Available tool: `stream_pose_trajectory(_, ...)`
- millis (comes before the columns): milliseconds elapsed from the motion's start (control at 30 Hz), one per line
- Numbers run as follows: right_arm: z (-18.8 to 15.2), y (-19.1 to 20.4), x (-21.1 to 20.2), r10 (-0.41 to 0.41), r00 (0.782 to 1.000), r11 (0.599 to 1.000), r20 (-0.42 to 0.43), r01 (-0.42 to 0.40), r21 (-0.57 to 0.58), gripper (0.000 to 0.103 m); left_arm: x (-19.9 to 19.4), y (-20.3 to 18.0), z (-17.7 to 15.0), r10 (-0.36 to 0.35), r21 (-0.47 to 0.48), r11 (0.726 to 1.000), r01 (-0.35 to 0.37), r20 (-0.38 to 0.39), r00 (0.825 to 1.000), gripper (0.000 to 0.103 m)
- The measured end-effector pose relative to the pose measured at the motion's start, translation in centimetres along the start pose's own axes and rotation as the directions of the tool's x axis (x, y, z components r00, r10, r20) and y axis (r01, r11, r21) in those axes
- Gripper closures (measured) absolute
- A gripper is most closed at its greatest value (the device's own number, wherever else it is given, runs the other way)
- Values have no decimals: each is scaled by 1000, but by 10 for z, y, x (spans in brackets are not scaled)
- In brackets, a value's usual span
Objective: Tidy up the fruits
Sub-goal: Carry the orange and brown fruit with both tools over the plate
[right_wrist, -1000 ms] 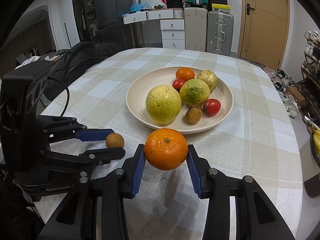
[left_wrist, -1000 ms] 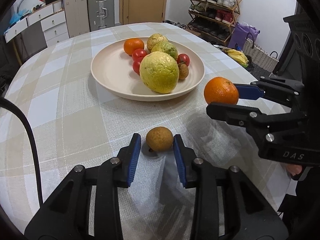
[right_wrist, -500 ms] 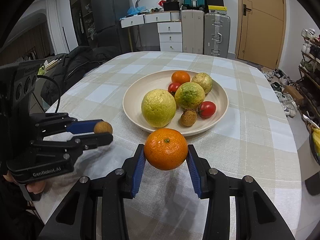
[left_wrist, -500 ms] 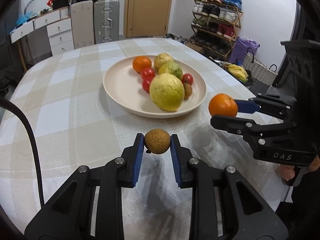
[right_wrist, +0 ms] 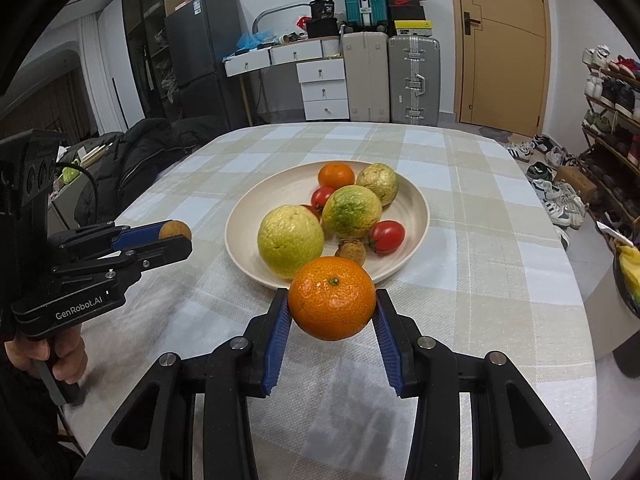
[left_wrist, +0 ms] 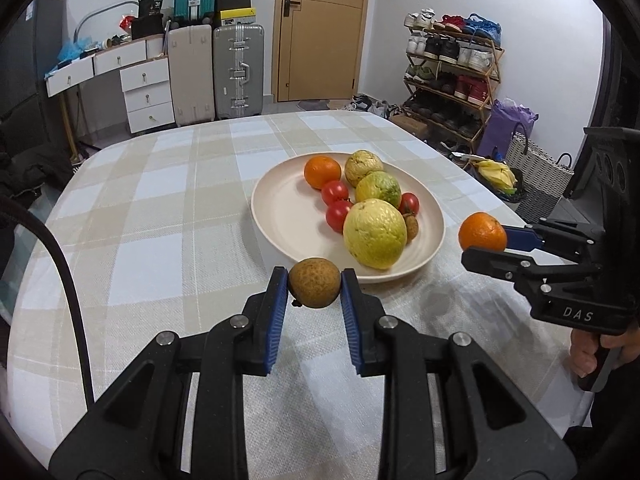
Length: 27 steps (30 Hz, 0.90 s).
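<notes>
My left gripper (left_wrist: 314,282) is shut on a small brown round fruit (left_wrist: 315,282), held above the checked tablecloth just in front of the cream plate (left_wrist: 280,216). The right gripper (right_wrist: 332,304) is shut on an orange (right_wrist: 332,303), lifted off the table near the plate's front rim (right_wrist: 240,256). From the left wrist view the orange (left_wrist: 482,237) hangs to the right of the plate; from the right wrist view the brown fruit (right_wrist: 175,230) is at the left. On the plate lie a big yellow citrus (left_wrist: 375,233), a green-yellow one (left_wrist: 378,189), another orange (left_wrist: 322,172), tomatoes and a brown fruit.
The round table (left_wrist: 160,200) has a beige and white checked cloth. A dark coat (right_wrist: 152,152) lies over a chair at its left. Suitcases (left_wrist: 236,72) and drawers stand behind, with a shoe rack (left_wrist: 452,76) and a basket (left_wrist: 536,176) on the right. A hand (right_wrist: 60,356) grips each tool's handle.
The left gripper closed on the brown fruit that lay on the cloth, then lifted it and brought it nearer the plate. The right gripper stayed almost still, holding the orange.
</notes>
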State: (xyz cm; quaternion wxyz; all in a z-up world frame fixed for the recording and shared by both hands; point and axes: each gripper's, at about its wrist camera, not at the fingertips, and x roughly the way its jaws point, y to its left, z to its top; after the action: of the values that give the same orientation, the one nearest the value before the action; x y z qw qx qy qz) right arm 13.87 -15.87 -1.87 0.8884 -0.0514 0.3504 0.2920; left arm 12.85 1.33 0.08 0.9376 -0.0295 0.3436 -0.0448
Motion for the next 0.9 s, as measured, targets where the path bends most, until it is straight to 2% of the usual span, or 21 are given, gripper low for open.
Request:
stream_pose_trajectory(367, 9, -20, 14, -31, 999, 998, -13, 31, 60, 61, 19, 1, 13, 21, -6, 1000, -21, 4, 1000, 79)
stream_pose_trajectory(900, 21, 0, 39, -25, 999, 1000, -47, 25, 0, 61, 67, 3, 25, 47, -2, 999, -47, -48, 998, 79)
